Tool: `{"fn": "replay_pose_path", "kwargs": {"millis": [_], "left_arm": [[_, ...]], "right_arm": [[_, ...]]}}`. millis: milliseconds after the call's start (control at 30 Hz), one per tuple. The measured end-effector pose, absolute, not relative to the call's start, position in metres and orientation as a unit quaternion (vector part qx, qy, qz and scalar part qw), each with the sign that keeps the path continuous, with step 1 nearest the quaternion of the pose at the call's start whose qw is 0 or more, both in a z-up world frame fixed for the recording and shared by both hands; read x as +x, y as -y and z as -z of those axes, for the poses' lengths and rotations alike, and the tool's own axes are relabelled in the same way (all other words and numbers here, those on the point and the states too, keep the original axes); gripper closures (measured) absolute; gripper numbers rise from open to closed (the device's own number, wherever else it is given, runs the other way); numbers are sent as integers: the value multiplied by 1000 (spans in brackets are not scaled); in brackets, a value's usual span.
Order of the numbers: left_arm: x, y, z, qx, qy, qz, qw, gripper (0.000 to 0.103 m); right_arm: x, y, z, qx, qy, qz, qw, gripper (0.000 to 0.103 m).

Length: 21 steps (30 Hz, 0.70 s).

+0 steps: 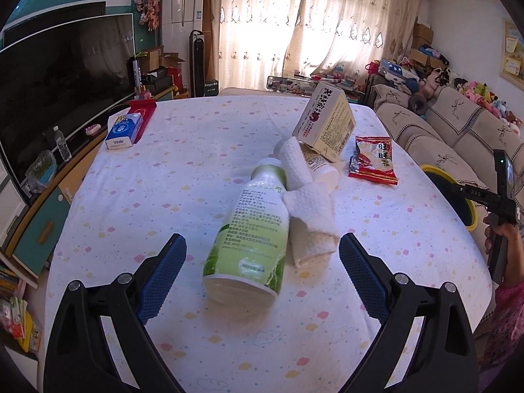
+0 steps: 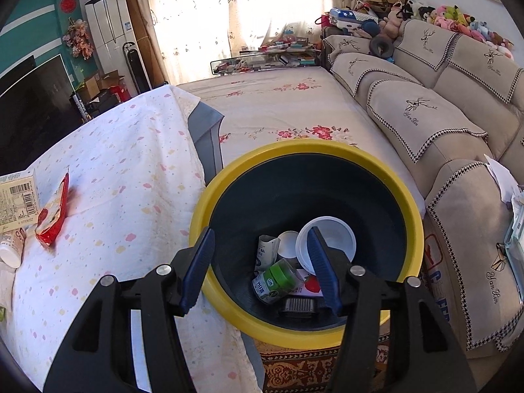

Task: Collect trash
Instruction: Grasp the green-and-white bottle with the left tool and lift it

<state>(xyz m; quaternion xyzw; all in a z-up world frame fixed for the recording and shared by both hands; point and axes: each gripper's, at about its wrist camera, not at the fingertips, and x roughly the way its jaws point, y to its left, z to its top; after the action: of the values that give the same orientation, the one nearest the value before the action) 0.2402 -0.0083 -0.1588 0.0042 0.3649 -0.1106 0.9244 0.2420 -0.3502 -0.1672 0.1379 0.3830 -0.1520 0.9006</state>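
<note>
A green-labelled bottle (image 1: 250, 232) lies on its side on the table, between the fingers of my open left gripper (image 1: 262, 245). A folded white paper towel (image 1: 309, 209) lies against it on the right. Behind stand a tilted yellow-white box (image 1: 327, 122), a small white bottle (image 1: 322, 168) and a red snack packet (image 1: 373, 160). My right gripper (image 2: 260, 234) is open and empty above the yellow-rimmed bin (image 2: 222, 190). In the bin lie a white bowl (image 2: 337, 240), a green-capped bottle (image 2: 278, 280) and a carton (image 2: 267, 250).
The table has a dotted white cloth (image 1: 183, 180). A blue tissue pack (image 1: 124, 131) and a red box (image 1: 144, 109) sit at its far left. A sofa (image 2: 425, 124) stands right of the bin. The TV (image 1: 59, 75) is on the left.
</note>
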Motion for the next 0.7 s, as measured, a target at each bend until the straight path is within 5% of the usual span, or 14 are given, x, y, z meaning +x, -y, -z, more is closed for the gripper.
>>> {"fn": "replay_pose_path", "kwargs": {"millis": [700], "left_arm": [[295, 1, 199, -22, -421, 140, 896, 45]], "right_arm": [[247, 339, 164, 122, -389, 142, 902, 47]]}}
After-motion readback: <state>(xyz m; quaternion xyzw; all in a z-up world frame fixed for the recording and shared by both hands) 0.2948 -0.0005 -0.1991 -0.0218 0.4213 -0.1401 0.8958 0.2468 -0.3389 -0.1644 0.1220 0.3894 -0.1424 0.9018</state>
